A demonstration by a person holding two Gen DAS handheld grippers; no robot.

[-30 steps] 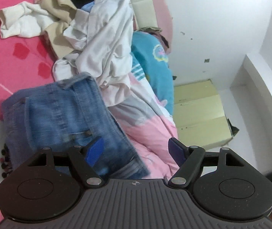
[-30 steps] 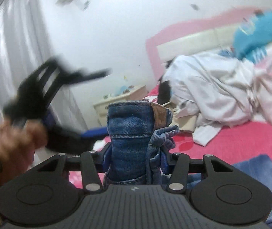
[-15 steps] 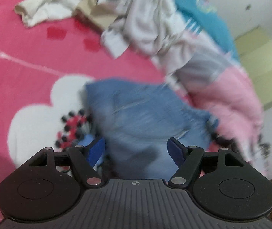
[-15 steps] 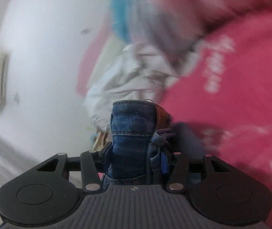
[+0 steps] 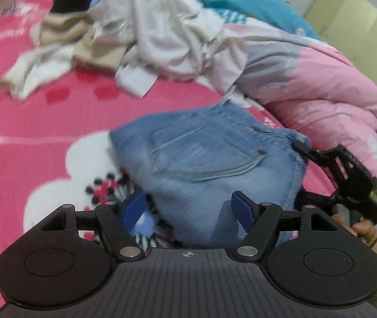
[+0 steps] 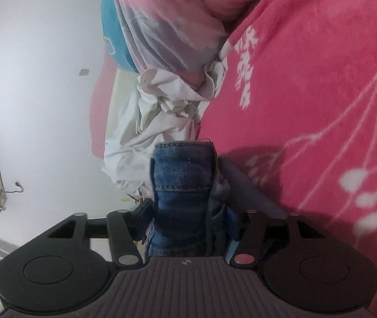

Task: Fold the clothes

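Bed (image 5: 24, 122) w/ pink flowered cover fills most of left wrist view. Pink quilt (image 5: 320, 90) bunched along the right side, far to near. Heap of loose clothes (image 5: 162, 26) at the far end: white, beige, black, some teal.

Jeans (image 5: 209, 153) lie on the bed, middle-near, doubled over, back pocket facing up. Their near edge runs in between the left tongs (image 5: 188, 208). Left tongs spread wide, pads on either side of the denim w/ clear gaps, gripping nothing.

Right tongs (image 5: 301, 147) seen at the right edge of the jeans, by the waistband corner. Right wrist view: right tongs (image 6: 188, 212) pressed tight on a thick wad of the jeans (image 6: 183, 182), several layers bunched, bed cover close on the right.

Risks, as I judge:
- Thick bunch in right tongs is uneven; a tug could let inner layers slide out, fold goes crooked.
- Pulling the corner w/o the left holding anything down may drag the whole pair across the bed instead of folding it.
- Quilt just beside the right edge; denim could snag or ride up on it.
- Frames blurred, so edge alignment hard to tell.
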